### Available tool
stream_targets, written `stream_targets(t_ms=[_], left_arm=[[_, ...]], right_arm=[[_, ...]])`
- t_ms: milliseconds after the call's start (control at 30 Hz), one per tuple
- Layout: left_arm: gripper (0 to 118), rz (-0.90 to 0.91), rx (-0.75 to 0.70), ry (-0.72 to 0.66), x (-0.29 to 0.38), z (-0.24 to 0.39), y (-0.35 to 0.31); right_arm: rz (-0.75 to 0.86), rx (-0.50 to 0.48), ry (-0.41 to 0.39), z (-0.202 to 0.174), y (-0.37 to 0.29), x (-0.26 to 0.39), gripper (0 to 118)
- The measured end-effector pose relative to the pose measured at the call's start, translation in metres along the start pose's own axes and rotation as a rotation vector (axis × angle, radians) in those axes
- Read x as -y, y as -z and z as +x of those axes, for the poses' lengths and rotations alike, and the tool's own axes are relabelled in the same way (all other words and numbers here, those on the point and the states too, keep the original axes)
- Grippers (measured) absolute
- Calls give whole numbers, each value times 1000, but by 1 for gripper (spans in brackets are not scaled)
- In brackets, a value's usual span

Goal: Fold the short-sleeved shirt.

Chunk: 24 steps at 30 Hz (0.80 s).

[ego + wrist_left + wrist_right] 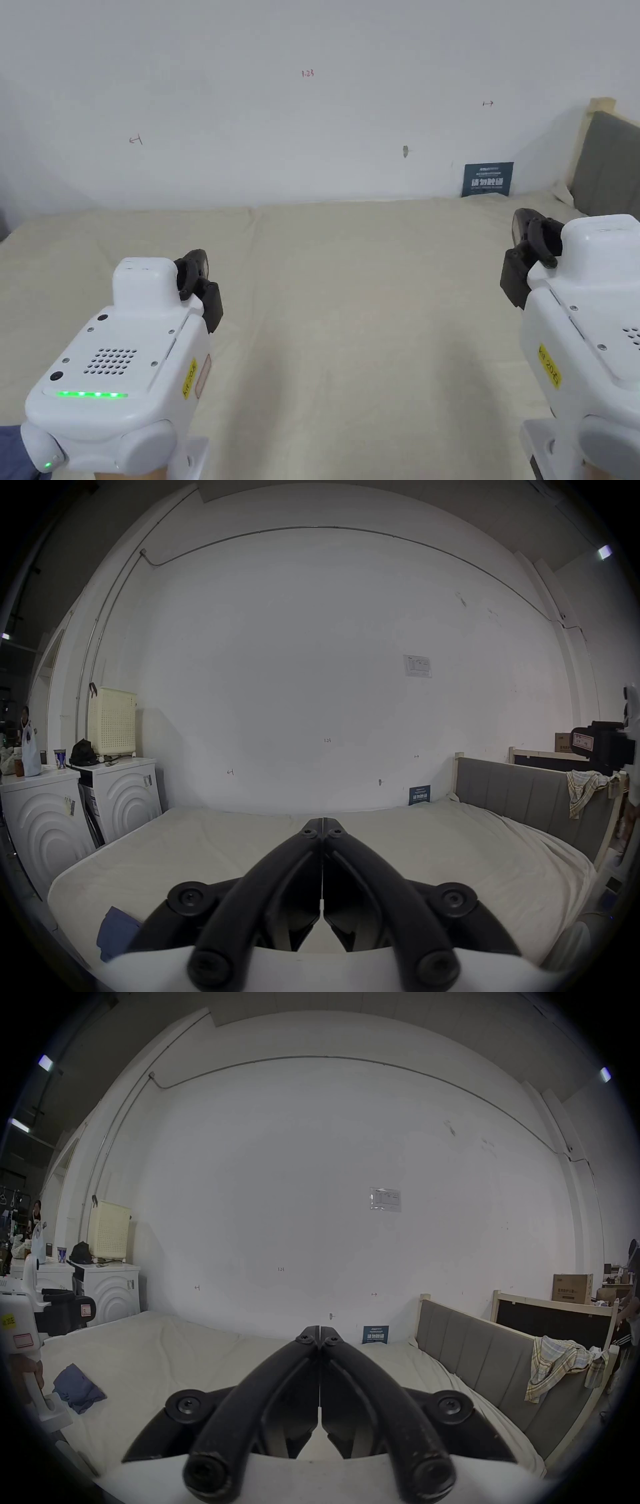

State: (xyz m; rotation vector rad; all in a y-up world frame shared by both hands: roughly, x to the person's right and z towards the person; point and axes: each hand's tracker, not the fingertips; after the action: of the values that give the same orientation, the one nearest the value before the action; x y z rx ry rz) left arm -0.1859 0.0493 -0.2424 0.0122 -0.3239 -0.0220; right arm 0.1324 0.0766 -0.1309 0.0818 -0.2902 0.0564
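A crumpled blue shirt lies near the bed's front left edge; a corner of it shows at the bottom left of the head view and in the left gripper view. My left gripper is held above the bed to the right of the shirt, jaws pressed together with nothing between them. It also appears in the head view. My right gripper hovers over the bed's right side, also shut and empty, and shows at the right in the head view.
The cream bed sheet spreads ahead to a white wall. A grey padded headboard runs along the right, with a plaid cloth hung over it. Two white washing machines stand left of the bed. A blue sign leans against the wall.
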Motion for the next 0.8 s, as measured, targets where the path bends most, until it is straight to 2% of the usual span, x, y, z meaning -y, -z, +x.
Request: stream_targets(t_ms=[233,267,300,333,367,400,433,467,500,533,800], left_arm=[[0,7,-8,4,1,-1,-1],[0,9,-6,6,1,-1,-1],[9,11,-13,7,1,0,-2],[30,16,-22,7,1,0,-2],[62,20,-25,6,1,0,-2],[103,18,-27,6,1,0,-1],[118,7,-28,4,1,0,1],[118,13,-25,4,1,0,0],[118,96,-1,20,0,3,-3],[118,46,-41,26,2,3,-3],[118,37,-31,60,-2,8,-1]], right_arm=[[1,5,0,-1,0,0,0],[1,4,0,-1,1,0,4],[-1,0,0,-1,1,0,19],[-9,-5,0,0,1,0,37],[-10,-10,2,-2,1,0,56],[-14,-8,0,-3,2,0,81],[-15,-7,-1,-5,2,1,89],[-9,-6,0,-5,2,2,90],[2,-1,2,-6,1,3,90],[1,2,1,-8,0,4,90],[-5,11,12,-5,1,3,90]])
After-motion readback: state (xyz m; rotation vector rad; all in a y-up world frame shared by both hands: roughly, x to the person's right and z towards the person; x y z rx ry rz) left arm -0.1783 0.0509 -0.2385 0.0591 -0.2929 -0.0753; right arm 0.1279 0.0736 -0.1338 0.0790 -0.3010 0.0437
